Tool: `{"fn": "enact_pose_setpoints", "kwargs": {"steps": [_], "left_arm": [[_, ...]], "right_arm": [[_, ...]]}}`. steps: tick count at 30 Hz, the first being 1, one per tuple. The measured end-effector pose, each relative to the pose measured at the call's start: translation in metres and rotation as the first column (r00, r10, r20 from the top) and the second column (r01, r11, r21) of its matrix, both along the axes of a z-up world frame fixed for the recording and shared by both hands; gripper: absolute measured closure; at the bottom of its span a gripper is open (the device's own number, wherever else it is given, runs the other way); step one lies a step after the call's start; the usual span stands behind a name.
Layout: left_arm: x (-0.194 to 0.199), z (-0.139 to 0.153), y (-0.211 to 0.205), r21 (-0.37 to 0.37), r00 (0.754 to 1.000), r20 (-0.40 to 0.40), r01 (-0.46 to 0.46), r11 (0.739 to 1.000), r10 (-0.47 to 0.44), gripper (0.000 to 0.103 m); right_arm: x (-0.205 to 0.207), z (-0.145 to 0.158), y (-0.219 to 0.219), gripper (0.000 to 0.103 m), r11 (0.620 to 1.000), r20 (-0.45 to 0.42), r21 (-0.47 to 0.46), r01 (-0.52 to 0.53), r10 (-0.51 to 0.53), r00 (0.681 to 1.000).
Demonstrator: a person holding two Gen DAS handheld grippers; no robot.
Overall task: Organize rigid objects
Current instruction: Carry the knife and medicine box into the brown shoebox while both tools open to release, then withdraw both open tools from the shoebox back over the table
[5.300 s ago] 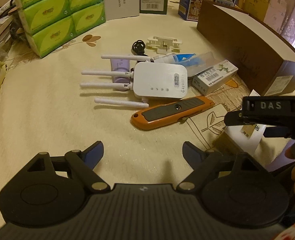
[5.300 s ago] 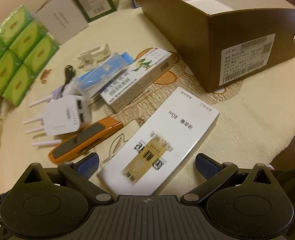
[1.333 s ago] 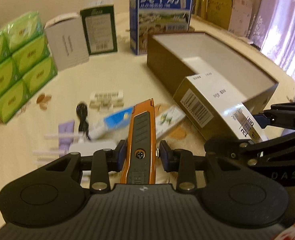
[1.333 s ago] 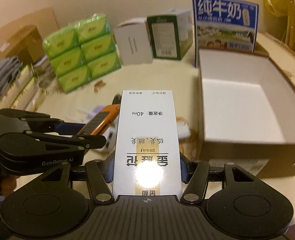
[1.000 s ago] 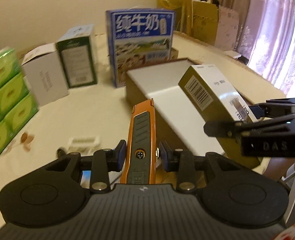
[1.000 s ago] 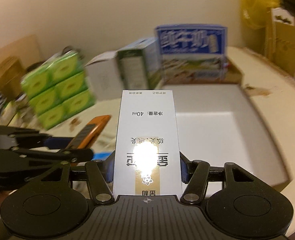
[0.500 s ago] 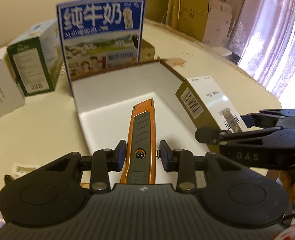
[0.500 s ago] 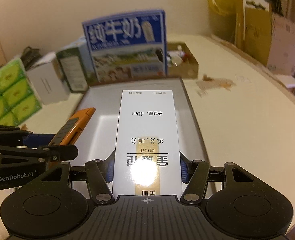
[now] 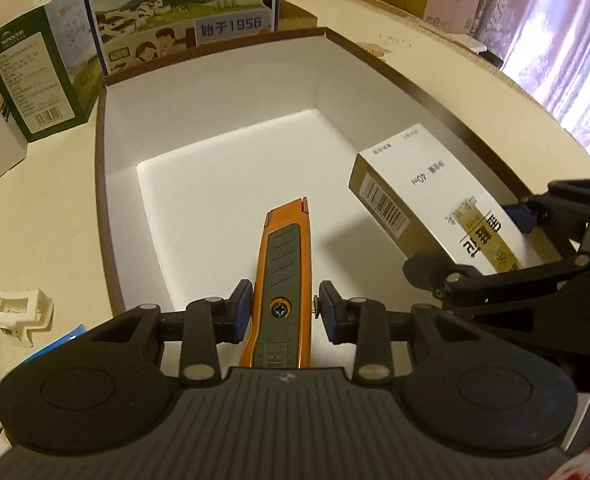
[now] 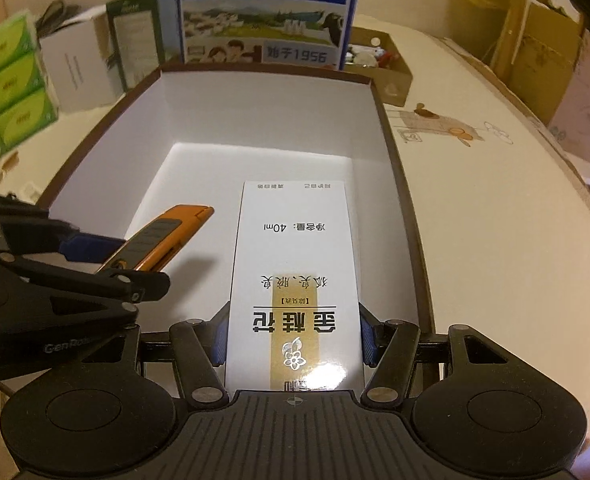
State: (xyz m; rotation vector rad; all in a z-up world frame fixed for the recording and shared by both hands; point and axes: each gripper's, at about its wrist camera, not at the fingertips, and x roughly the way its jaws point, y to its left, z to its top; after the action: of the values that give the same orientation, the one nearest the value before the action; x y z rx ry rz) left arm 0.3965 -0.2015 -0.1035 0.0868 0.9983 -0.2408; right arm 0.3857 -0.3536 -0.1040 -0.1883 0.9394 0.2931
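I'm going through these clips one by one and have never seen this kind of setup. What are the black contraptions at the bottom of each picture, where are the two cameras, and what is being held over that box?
There is no robot here: a person holds a two-finger gripper in each hand, and a wide-angle camera on each gripper looks forward along its fingers. The black shape at the bottom of each picture is that gripper's own body.

In the left camera's picture, the left gripper is closed on an orange utility knife. In the right camera's picture, the right gripper is closed on a white and gold carton. Each camera also sees the other gripper from the side.

Both items are inside the open brown box with its white interior; whether they touch its floor is unclear. On the table around it stand a blue milk carton, a green box and green tissue packs.
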Motion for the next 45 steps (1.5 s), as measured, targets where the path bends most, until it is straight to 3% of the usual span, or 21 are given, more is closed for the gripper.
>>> {"fn": "enact_pose_setpoints", "kwargs": {"steps": [11, 23, 36, 45], "left_arm": [[-0.005, 0.012, 0.001, 0.0, 0.999, 0.028, 0.027, 1.0, -0.027, 0.064], [-0.034, 0.05, 0.025, -0.054, 0.994, 0.106, 0.032, 0.998, -0.026, 0.059], [-0.116, 0.101, 0.101, -0.074, 0.977, 0.205, -0.041, 0.996, 0.055, 0.058], [-0.189, 0.113, 0.15, -0.082, 0.965, 0.231, -0.109, 0.991, 0.125, 0.057]], "right_arm": [[-0.005, 0.007, -0.007, 0.035, 0.999, 0.01, 0.041, 0.009, -0.009, 1.0], [-0.037, 0.04, -0.002, 0.032, 0.989, 0.054, 0.134, 0.066, -0.074, 0.996], [-0.114, 0.089, 0.033, 0.032, 0.943, 0.117, 0.298, 0.15, -0.192, 0.974], [-0.169, 0.096, 0.088, 0.032, 0.937, 0.142, 0.346, 0.053, -0.108, 0.984]]}}
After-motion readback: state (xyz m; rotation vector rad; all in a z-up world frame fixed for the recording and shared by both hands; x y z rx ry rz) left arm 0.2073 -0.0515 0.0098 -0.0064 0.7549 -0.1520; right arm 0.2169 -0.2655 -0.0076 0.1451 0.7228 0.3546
